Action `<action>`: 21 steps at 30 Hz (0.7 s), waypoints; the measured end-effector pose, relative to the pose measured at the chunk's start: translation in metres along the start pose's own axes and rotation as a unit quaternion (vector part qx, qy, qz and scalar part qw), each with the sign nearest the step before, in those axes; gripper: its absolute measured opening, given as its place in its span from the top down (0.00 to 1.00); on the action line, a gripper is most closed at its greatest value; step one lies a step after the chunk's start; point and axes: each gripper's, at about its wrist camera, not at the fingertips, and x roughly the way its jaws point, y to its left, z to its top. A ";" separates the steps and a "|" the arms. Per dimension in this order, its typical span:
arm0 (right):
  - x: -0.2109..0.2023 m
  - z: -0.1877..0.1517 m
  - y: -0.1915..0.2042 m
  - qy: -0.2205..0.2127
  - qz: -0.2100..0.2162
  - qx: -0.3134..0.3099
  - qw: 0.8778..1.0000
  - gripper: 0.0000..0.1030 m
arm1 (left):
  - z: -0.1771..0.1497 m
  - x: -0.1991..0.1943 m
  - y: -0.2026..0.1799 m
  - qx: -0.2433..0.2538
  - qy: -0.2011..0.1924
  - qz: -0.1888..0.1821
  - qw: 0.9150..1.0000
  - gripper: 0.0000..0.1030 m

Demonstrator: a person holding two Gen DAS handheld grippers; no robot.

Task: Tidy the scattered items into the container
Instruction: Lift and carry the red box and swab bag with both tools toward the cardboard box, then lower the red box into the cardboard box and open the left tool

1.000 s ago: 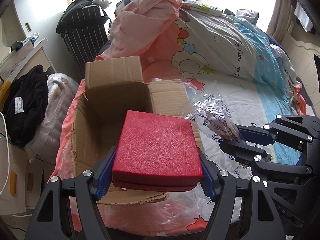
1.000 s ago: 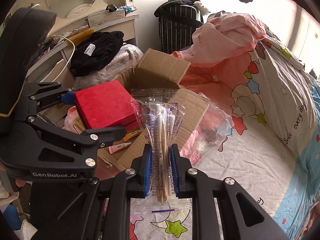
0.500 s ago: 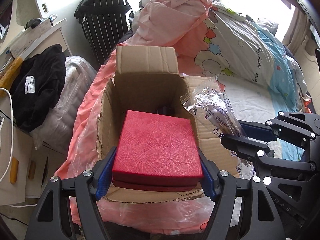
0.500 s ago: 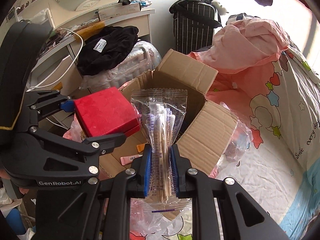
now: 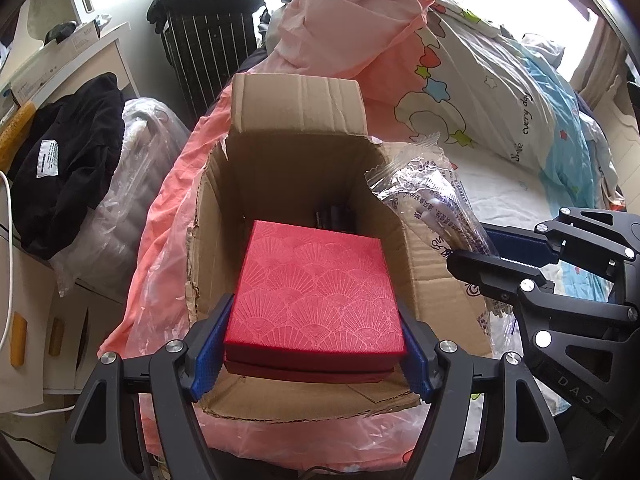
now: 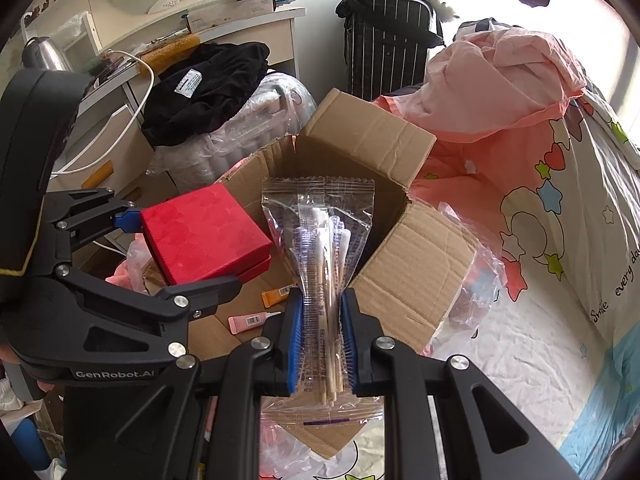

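The left gripper (image 5: 312, 344) pinches a red box (image 5: 316, 292) over the open cardboard box (image 5: 296, 176) on the bed. To its right, the right gripper (image 6: 320, 344) clamps a clear packet of sticks (image 6: 320, 240) above the cardboard box's near edge.

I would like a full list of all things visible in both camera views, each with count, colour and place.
Red patterned gift box: one, red, held over the open box.
Brown cardboard box: one, brown, open, on the bed edge.
Clear plastic packet of wooden sticks: one, transparent, held above the box.
Small pink tube: one, pink, inside the box.
Small orange item: one, orange, inside the box.
Black striped suitcase: one, black, by the wall.
Black garment: one, black, beside the desk.
Pink sheet: one, pink, piled on the bed.
Left gripper: shut on the gift box.
Right gripper: shut on the packet.
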 end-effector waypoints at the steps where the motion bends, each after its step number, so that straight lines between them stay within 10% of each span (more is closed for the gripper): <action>1: 0.001 0.001 0.000 0.001 0.000 -0.001 1.000 0.83 | 0.000 0.002 0.000 0.000 0.001 0.000 1.000 0.28; 21: 0.042 0.042 0.000 0.028 0.029 -0.070 0.997 0.83 | -0.004 0.032 0.010 -0.025 0.027 0.001 0.999 0.28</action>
